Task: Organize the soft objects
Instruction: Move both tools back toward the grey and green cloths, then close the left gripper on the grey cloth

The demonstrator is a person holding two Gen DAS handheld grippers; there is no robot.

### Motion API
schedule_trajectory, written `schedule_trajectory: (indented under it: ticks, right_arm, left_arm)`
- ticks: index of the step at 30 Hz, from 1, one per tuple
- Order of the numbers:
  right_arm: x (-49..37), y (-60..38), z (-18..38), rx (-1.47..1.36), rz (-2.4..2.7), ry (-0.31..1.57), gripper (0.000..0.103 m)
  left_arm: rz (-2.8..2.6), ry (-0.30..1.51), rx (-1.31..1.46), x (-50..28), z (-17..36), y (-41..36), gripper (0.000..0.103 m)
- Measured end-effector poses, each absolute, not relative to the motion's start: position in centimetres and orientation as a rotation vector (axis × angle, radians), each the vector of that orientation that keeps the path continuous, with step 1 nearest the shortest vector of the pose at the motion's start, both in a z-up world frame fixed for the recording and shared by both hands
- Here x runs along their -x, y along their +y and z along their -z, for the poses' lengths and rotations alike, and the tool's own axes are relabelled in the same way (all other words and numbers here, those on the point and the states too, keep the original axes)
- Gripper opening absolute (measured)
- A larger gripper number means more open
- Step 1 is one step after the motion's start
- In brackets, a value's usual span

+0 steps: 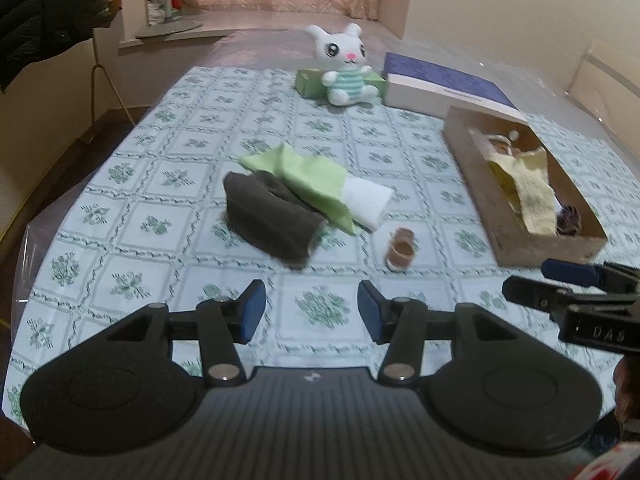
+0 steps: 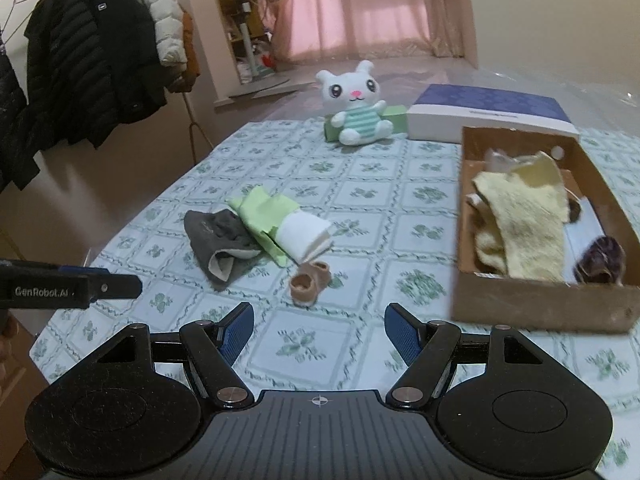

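I see both tools gaping, empty: left tool (image 1: 311,312), right tool (image 2: 319,334), mid-desk (image 1: 120,216) a fuzzy grey cloth (image 1: 272,216), creased green cloth (image 1: 312,182), white folded towel (image 1: 370,200), cardboard box (image 2: 540,312) holding nubby yellow cloth (image 2: 524,220).

- Right tool (image 2: 318,332) hangs open over the bench (image 2: 360,208), nothing between its pads.
- Grey cloth (image 2: 212,240), green cloth (image 2: 260,216) and white cloth (image 2: 306,236) lie overlapped.
- Cardboard box (image 2: 540,312) holds a yellow towel (image 2: 520,220).

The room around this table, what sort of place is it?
Probably a home: coats hang on a rack, pink curtains cover the window, and a plush rabbit sits on a flowered tablecloth.
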State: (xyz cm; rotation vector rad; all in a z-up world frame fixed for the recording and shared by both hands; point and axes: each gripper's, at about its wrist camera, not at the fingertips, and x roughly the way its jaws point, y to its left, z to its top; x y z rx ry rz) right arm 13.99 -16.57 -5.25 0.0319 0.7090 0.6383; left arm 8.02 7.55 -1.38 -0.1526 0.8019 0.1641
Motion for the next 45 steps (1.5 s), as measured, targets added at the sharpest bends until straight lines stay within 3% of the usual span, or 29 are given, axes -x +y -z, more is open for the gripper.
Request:
schedule_trajectory:
  ticks: [12, 17, 28, 33, 35, 38, 42, 45]
  right_arm:
    - [-18.6, -12.0, 6.7, 0.034, -0.706, 0.691, 0.072]
    - [-20.5, -10.8, 7.5, 0.052, -0.712, 0.696, 0.072]
    - [-23.2, -8.4, 8.6, 0.086, -0.752, 0.695, 0.072]
    - [-24.0, -6.9, 9.0, 0.118, -0.784, 0.683, 0.072]
    - [-24.2, -6.2, 9.2, 0.132, -0.798, 0.677, 0.072]
    - [-24.4, -5.0, 9.6, 0.164, -0.814, 0.657, 0.071]
    - [-24.6, -3.3, 10.5, 0.219, -0.841, 0.659, 0.048]
    - [-24.7, -2.0, 11.4, 0.239, -0.868, 0.675, 0.043]
  left_arm:
    - [-0.204, 0.806, 0.227, -13.6, 3.1, 10.6, 0.05]
    - [-0.211, 0.822, 0.255, -15.9, 4.4, 11.5, 0.056]
    - [-0.256, 0.844, 0.344, -20.4, 7.4, 14.3, 0.055]
    - [-0.258, 0.846, 0.371, -21.8, 8.6, 15.1, 0.041]
    - [-0.259, 0.842, 0.366, -22.0, 8.7, 15.2, 0.026]
    - [-0.263, 0.833, 0.359, -21.9, 8.8, 15.7, 0.012]
    - [-0.29, 0.813, 0.338, -21.3, 8.6, 16.8, 0.01]
    - [-0.315, 0.81, 0.328, -20.6, 8.4, 17.7, 0.01]
